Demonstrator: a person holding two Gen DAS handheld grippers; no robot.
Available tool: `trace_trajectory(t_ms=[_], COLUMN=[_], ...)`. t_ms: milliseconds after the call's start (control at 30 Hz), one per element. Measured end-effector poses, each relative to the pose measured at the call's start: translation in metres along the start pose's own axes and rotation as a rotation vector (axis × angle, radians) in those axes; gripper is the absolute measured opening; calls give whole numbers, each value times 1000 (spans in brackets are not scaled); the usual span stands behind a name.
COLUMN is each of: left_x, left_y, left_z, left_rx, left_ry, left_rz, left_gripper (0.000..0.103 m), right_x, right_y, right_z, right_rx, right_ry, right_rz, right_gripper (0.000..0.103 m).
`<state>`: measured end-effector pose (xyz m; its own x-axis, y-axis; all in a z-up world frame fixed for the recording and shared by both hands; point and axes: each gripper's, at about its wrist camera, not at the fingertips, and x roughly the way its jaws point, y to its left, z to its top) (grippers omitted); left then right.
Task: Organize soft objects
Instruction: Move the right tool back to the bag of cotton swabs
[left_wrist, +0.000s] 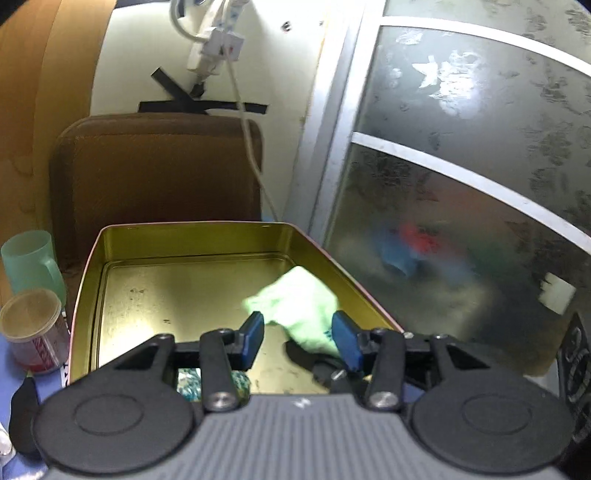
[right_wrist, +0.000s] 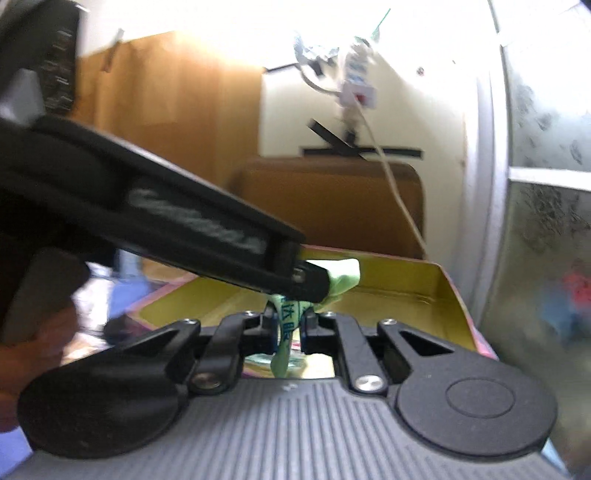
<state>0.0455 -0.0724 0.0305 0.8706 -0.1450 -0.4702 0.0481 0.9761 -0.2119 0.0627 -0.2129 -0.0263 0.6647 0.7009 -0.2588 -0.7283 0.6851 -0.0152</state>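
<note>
One gold tin (left_wrist: 110, 254), lid off, bare inside save a patterned scrap at 6 o'clock. Pale green cloth (left_wrist: 299, 306), crumpled, blue print, hangs over tin's 4 o'clock corner. Both left gripper (left_wrist: 301, 338) and right gripper (right_wrist: 287, 328) pinch it.

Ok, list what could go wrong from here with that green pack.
1. Both grippers pinch the green soft pack at once: left gripper, right gripper. Pulling apart might tear it.
2. The two grippers sit close over the gold tin, so they could knock together or catch its rim.
</note>
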Motion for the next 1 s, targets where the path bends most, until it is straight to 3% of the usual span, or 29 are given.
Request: trace_trajectory(t_ms=[100, 167, 200, 233, 467, 600, 767, 1000], left_x=[4, 2, 0, -3, -51, -94, -154, -216], left_y=[17, 29, 35, 39, 60, 76, 118, 177], left_z=[-2, -3, -5, -7, -29, -51, -82, -120], left_rx=[-59, -92, -108, -121, -160, -176, -250, -412], left_ry=[12, 24, 29, 31, -8, -46, -100, -145], left_rz=[35, 59, 67, 73, 84, 105, 201, 320], left_gripper=[44, 44, 44, 44, 46, 47, 47, 46], right_x=[24, 30, 32, 33, 6, -20, -40, -25], right_y=[-19, -25, -30, -34, -38, -11, 26, 108], right_z=[-1, -3, -5, -8, -12, -8, -12, -19], right_rx=[13, 36, 55, 76, 165, 185, 200, 67], right_ry=[60, 83, 88, 87, 28, -35, -41, 113], right_rz=[-40, -67, -81, -95, -122, -91, 43, 266], right_gripper=[17, 39, 58, 65, 65, 65, 59, 53])
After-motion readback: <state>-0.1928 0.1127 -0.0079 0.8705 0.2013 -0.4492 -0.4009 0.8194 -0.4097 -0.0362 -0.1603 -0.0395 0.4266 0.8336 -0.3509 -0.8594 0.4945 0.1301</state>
